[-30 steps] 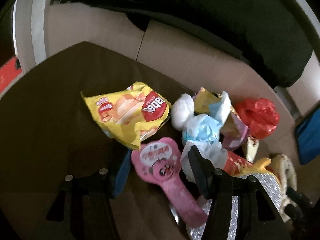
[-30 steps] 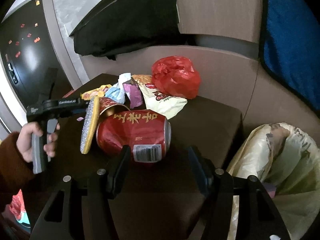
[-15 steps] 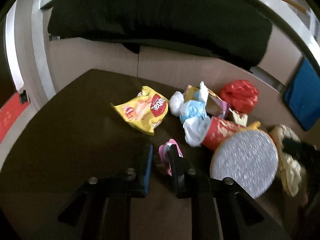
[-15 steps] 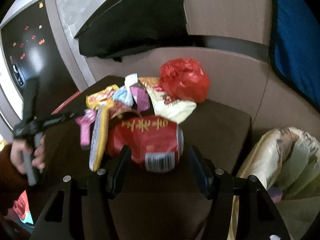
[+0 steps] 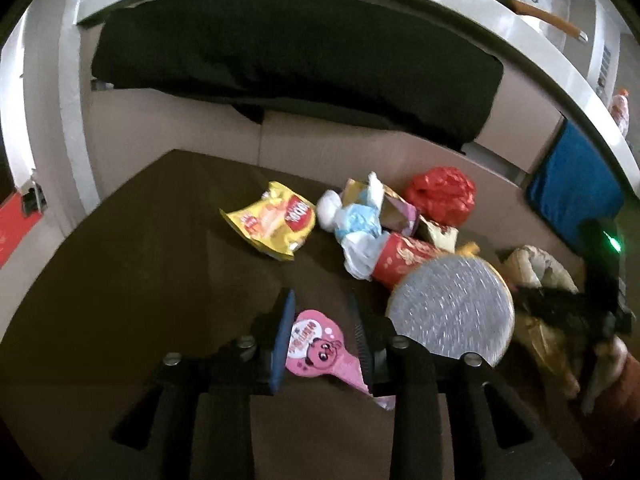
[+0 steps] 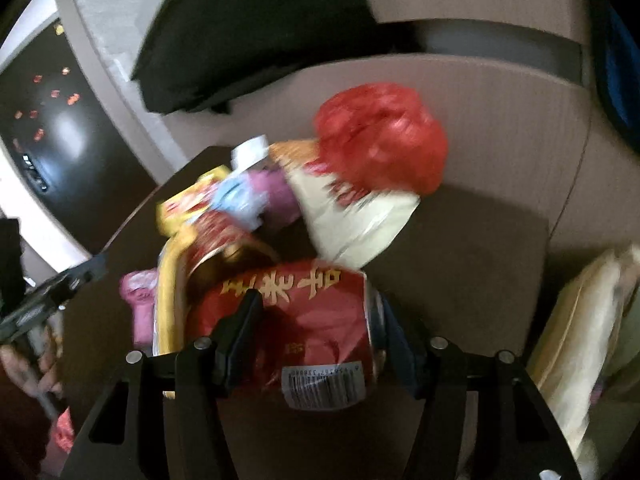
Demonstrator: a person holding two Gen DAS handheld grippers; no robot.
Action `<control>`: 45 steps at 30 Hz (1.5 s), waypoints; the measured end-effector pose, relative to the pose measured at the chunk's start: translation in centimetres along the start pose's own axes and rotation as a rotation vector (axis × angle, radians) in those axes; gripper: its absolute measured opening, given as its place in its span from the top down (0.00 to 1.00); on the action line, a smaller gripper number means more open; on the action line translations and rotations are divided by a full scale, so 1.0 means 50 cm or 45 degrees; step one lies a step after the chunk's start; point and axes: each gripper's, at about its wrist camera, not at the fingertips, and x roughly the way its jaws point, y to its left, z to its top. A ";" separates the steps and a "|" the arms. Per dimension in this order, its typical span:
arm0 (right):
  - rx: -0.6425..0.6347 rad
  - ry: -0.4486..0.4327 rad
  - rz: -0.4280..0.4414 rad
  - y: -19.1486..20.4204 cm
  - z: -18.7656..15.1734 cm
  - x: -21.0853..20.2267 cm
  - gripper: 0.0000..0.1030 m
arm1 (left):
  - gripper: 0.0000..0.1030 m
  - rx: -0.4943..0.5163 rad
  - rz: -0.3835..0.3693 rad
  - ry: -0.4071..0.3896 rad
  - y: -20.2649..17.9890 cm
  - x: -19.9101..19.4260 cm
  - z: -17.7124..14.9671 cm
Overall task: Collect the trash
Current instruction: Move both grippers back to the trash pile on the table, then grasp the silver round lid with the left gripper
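My left gripper [image 5: 320, 308] is shut on a pink wrapper [image 5: 320, 346] with a cartoon pig and holds it over the dark brown table [image 5: 140, 280]. My right gripper [image 6: 316, 308] is closed around a red can [image 6: 304, 320] with yellow characters and a barcode. A yellow snack bag [image 5: 276, 218], crumpled blue and white tissue [image 5: 358, 228], a red paper cup [image 5: 404, 258], a round silver board [image 5: 452, 312] and a red plastic bag [image 5: 440, 194] lie in a pile on the table. The right wrist view is blurred.
A pale yellow trash bag [image 6: 580, 340] hangs open beside the table on the right. A beige sofa [image 5: 200, 128] with a black cushion [image 5: 280, 60] stands behind the table. A blue cushion [image 5: 572, 184] is at far right.
My left gripper closed on the pink wrapper and pulled it back from the pile. My right gripper moved forward and closed around the red can.
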 end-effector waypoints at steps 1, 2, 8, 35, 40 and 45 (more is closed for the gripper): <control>-0.006 0.024 0.026 0.015 -0.016 -0.008 0.44 | 0.70 -0.017 -0.004 -0.007 0.003 -0.003 0.001; -0.026 0.051 0.054 0.033 -0.033 -0.015 0.44 | 0.69 -0.034 -0.018 -0.008 0.006 -0.004 0.001; -0.252 0.131 0.009 0.107 -0.089 -0.037 0.46 | 0.67 -0.026 -0.133 0.021 -0.027 -0.020 -0.024; -0.064 -0.198 -0.141 0.004 -0.080 -0.183 0.45 | 0.82 0.135 0.168 -0.149 -0.201 0.006 -0.082; -0.163 -0.113 0.029 0.034 -0.042 -0.110 0.45 | 0.86 -0.016 0.123 -0.124 -0.103 -0.027 -0.062; -0.162 -0.051 0.137 0.040 0.011 -0.027 0.45 | 0.86 -0.122 0.050 -0.102 -0.039 -0.055 -0.066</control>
